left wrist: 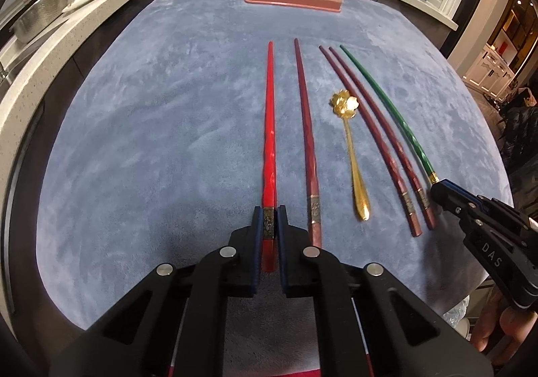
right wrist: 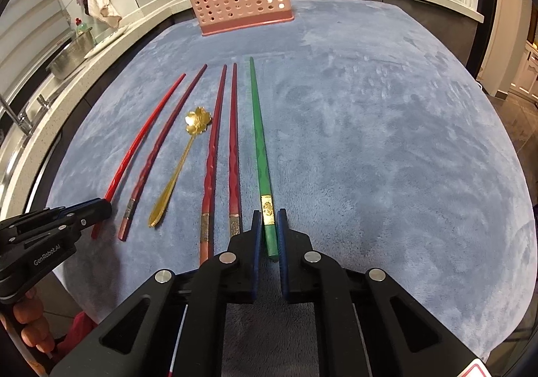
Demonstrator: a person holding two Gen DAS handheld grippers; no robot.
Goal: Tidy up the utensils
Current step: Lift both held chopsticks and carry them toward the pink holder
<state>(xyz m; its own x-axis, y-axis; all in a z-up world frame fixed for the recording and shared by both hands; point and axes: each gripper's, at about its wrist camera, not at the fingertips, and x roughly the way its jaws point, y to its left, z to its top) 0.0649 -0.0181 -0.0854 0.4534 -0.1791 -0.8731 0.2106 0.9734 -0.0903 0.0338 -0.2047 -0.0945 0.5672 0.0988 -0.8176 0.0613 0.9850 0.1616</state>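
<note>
I have the left gripper pinched on the bright red chopstick at its banded butt end, near the front edge of the blue-grey plush mat. My right gripper is pressed onto the green chopstick just behind its gold band, also at the front edge. Both sticks still appear to lie flat on the mat, long axes running straight away from the grippers toward the pink perforated plastic utensil basket standing at the far edge. So I judge the coming move to be a lift and a carry forward along each stick's own line, tips leading.

Between my two sticks lie a dark maroon chopstick, a gold flower-bowled spoon and a pair of maroon chopsticks, all roughly parallel and apart from what I hold. The maroon stick sits just beside the red one, so I would raise the red one cleanly before swinging. The basket already holds a few sticks, leaving less room inside.
</note>
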